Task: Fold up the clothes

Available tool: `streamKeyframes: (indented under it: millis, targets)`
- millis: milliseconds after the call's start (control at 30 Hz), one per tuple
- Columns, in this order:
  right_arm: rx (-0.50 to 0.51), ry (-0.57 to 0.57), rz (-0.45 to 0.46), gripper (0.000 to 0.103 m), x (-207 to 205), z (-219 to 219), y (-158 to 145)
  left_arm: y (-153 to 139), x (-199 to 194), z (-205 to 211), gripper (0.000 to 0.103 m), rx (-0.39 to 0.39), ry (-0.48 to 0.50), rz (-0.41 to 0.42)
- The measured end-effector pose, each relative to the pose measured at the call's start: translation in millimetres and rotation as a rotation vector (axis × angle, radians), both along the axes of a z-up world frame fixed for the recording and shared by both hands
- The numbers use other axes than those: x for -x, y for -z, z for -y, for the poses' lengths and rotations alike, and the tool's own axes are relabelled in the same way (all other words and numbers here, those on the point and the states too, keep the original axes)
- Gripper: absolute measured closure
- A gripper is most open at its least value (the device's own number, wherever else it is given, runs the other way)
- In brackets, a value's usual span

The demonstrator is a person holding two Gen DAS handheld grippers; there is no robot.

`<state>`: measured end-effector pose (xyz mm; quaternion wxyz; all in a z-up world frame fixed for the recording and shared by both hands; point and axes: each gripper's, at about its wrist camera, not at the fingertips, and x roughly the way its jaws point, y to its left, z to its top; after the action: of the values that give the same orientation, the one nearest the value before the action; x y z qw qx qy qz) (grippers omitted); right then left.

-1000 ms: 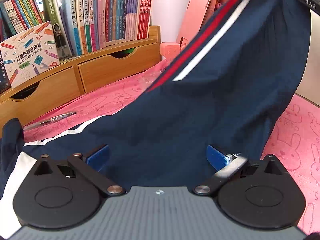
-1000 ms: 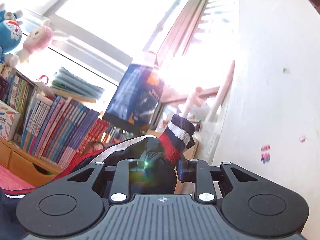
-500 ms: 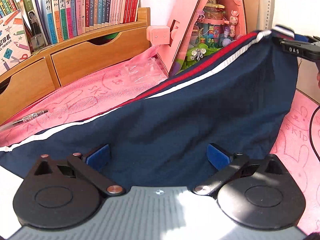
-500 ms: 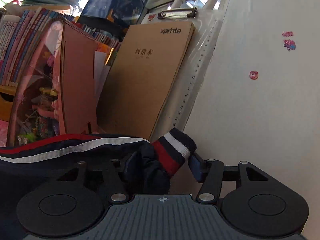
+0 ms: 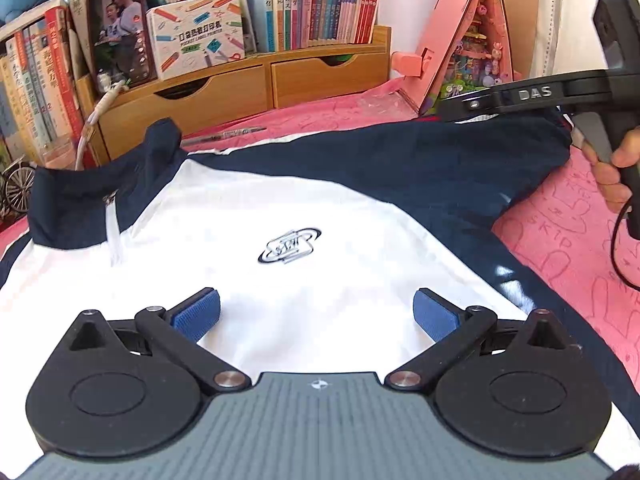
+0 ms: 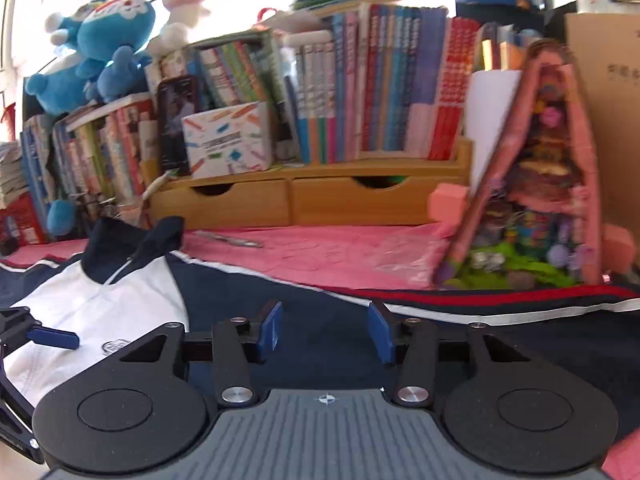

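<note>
Sleeve-folding looks to us like the step in hand: the white and navy zip-up jacket (image 5: 288, 216) lies face-up across the middle of the left wrist view, its navy sleeve (image 5: 460, 160) stretched toward the right edge, where it lies under the right gripper (image 6: 326, 334). Our left gripper (image 5: 316, 314) hovers over the white chest panel, fingers spread wide and empty. In its own view the right gripper's fingers stand partly open over the navy cloth, gripping nothing we can make out. Next, we judge, one of us must pinch the sleeve's cuff and bring it across the chest. The worktop is covered by a pink cloth with rabbit drawings (image 5: 560, 220). Upper frame shows a wooden drawer shelf (image 5: 240, 84) packed with upright books (image 5: 332, 0), and a pink toy house (image 5: 476, 40).
</note>
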<state>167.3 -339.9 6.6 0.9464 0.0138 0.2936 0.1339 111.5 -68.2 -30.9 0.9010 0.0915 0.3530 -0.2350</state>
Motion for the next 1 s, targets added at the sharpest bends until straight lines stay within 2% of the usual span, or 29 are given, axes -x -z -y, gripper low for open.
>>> streamKeyframes:
  millis: [33, 100, 167, 200, 333, 400, 467, 533, 600, 667, 767, 833, 867, 933, 1000]
  targets:
    - [0.031, -0.048, -0.022, 0.066, -10.7, -27.3, 8.4, 2.1, 7.6, -9.4, 0.000, 0.010, -0.007, -0.011]
    - [0.103, -0.105, -0.060, 0.068, -31.8, -73.4, 24.5, 5.3, 19.8, -21.6, 0.000, 0.022, -0.008, -0.021]
    - [0.146, -0.117, -0.100, 0.069, -56.6, -101.7, 40.6, 9.2, 30.2, -27.5, 0.000, 0.028, 0.000, 0.003]
    - [0.143, -0.094, -0.079, 0.070, -67.0, -105.4, 44.1, 11.1, 35.3, -29.6, 0.000, 0.029, 0.008, 0.018]
    - [0.143, 0.062, -0.096, 0.070, -120.2, -88.3, 47.5, 11.6, 36.4, -23.0, 0.000, 0.020, 0.025, 0.021]
    - [0.199, 0.199, -0.124, 0.057, -136.1, -75.6, 42.9, 12.5, 36.1, -23.1, 0.000, 0.028, 0.023, 0.020]
    - [0.263, 0.339, -0.153, 0.057, -145.1, -63.1, 36.0, 13.1, 36.3, -25.4, 0.000, 0.042, 0.021, 0.017]
    - [0.227, 0.289, -0.106, 0.057, -127.1, -65.2, 22.9, 13.2, 36.2, -27.0, 0.000, 0.052, 0.019, 0.015]
    - [0.168, 0.213, -0.080, 0.048, -103.2, -73.5, 9.2, 12.9, 36.0, -28.3, 0.000, 0.059, 0.012, 0.017]
    - [0.103, 0.105, -0.069, 0.031, -75.4, -86.9, 0.1, 10.8, 37.8, -33.2, 0.000, 0.077, -0.007, 0.018]
    - [0.048, -0.053, -0.064, 0.028, -27.2, -105.3, -5.6, 1.2, 50.4, -55.6, 0.000, 0.157, -0.029, -0.006]
    - [0.079, -0.112, -0.079, 0.028, 5.6, -111.3, -0.2, -8.4, 66.6, -80.6, 0.000, 0.222, -0.040, -0.017]
    - [0.117, -0.122, -0.089, 0.028, 19.3, -108.4, 4.7, -11.8, 75.6, -92.7, 0.000, 0.230, -0.058, -0.011]
    - [0.223, -0.089, -0.108, 0.029, 38.0, -97.2, 18.5, -15.7, 95.1, -113.2, 0.000, 0.185, -0.119, 0.019]
    - [0.276, 0.013, -0.109, 0.021, 45.4, -66.7, 31.2, -16.2, 115.5, -130.3, 0.000, 0.097, -0.201, 0.050]
